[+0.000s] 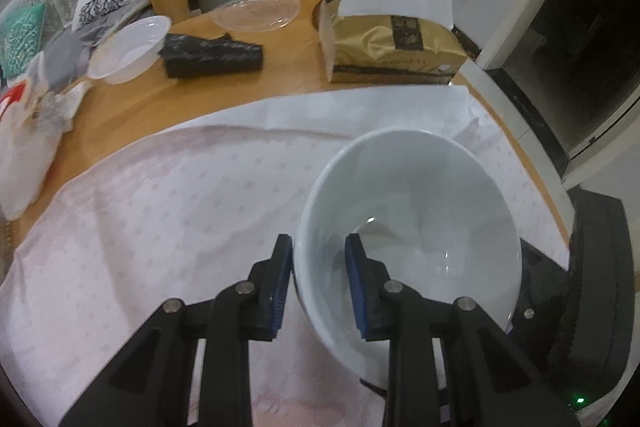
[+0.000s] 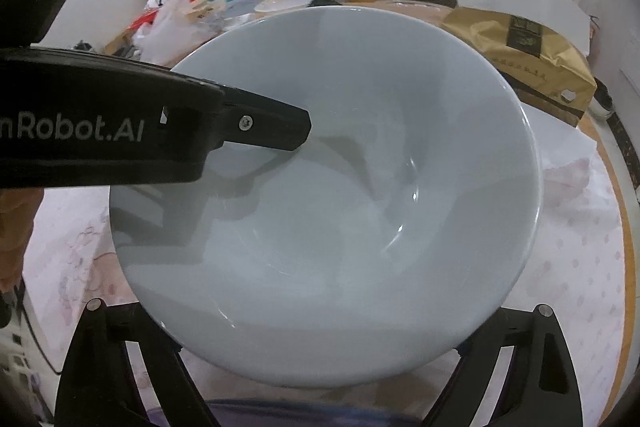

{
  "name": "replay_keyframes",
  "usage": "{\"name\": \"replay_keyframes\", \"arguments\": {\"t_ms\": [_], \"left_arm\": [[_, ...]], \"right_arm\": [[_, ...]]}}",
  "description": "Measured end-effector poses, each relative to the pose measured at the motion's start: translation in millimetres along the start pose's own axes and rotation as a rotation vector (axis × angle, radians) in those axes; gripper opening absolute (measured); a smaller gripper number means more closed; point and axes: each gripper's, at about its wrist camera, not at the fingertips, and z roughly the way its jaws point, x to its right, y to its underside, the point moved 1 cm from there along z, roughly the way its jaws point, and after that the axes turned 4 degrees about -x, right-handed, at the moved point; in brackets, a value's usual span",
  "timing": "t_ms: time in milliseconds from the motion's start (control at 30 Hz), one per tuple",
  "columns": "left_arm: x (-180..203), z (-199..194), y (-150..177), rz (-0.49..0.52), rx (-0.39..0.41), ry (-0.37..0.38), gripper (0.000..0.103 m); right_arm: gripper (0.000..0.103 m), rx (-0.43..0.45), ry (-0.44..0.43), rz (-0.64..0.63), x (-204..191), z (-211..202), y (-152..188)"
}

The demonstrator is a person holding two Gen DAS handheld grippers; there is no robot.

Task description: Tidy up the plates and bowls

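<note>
A large white ceramic bowl (image 1: 412,227) hangs tilted over the pink-patterned cloth (image 1: 160,219). My left gripper (image 1: 320,247) is shut on its near rim, with one blue pad outside the wall and the other inside. In the right wrist view the same bowl (image 2: 340,207) fills the frame, and the left gripper's finger (image 2: 276,127) reaches in over its left rim. My right gripper (image 2: 320,347) sits below the bowl with its arms spread wide on either side. The bowl hides its fingertips, so contact cannot be made out.
At the back of the wooden table (image 1: 280,87) stand a gold-brown paper pack (image 1: 396,47), a black packet (image 1: 212,55), a white plastic bowl (image 1: 128,49) and a clear plastic lid (image 1: 256,11). Plastic bags (image 1: 24,147) crowd the left edge. The table's curved edge runs close on the right.
</note>
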Motion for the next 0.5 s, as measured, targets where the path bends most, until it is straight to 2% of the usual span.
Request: {"name": "replay_keyframes", "arguments": {"t_ms": [67, 133, 267, 367, 500], "left_arm": [[-9.3, -6.0, 13.1, -0.013, -0.014, -0.018, 0.024], [-21.5, -8.9, 26.5, -0.042, -0.028, -0.016, 0.024], [-43.0, -13.6, 49.3, -0.082, -0.031, -0.005, 0.024], [-55.0, -17.8, 59.1, -0.095, -0.027, 0.008, 0.024], [-63.6, -13.3, 63.7, -0.118, -0.039, 0.043, 0.023]], "right_arm": [[0.086, -0.002, 0.006, -0.029, -13.2, -3.5, 1.4], [0.086, -0.013, -0.020, -0.049, -25.5, -5.0, 1.7], [0.086, -0.028, -0.013, -0.122, -54.9, 0.2, 4.2], [0.087, -0.034, -0.024, -0.139, -64.3, 0.2, 7.2], [0.088, -0.043, 0.011, -0.216, -78.4, 7.2, 15.8]]}}
